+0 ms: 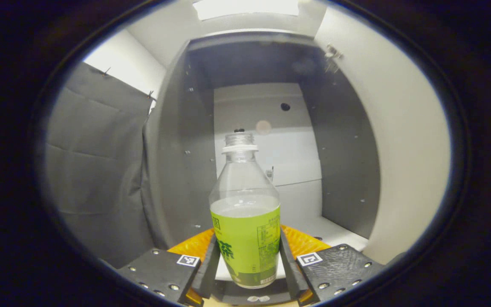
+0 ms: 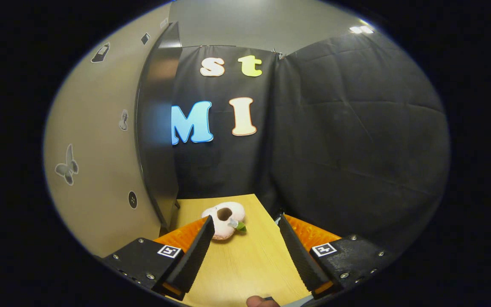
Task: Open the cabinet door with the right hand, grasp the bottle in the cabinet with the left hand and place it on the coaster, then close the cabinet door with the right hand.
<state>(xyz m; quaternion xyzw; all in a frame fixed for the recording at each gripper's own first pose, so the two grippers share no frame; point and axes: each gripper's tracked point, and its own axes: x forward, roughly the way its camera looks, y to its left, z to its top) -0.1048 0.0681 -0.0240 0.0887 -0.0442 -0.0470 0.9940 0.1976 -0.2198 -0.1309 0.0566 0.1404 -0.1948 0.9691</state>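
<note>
In the left gripper view, a clear plastic bottle (image 1: 245, 213) is pinched upright between the two fingers of the left tongs (image 1: 246, 266), just in front of the open cabinet (image 1: 339, 170), whose grey interior and pale back panel are seen behind it. The bottle is uncapped, with a white neck ring, a see-through upper half, pale liquid up to about mid-height and a lime-green label around its lower part. In the right gripper view, the right tongs (image 2: 247, 251) are spread wide with nothing between them above the wooden counter (image 2: 245, 264), where a pinkish coaster (image 2: 224, 219) lies beside the dark edge of the cabinet door (image 2: 156, 128).
</note>
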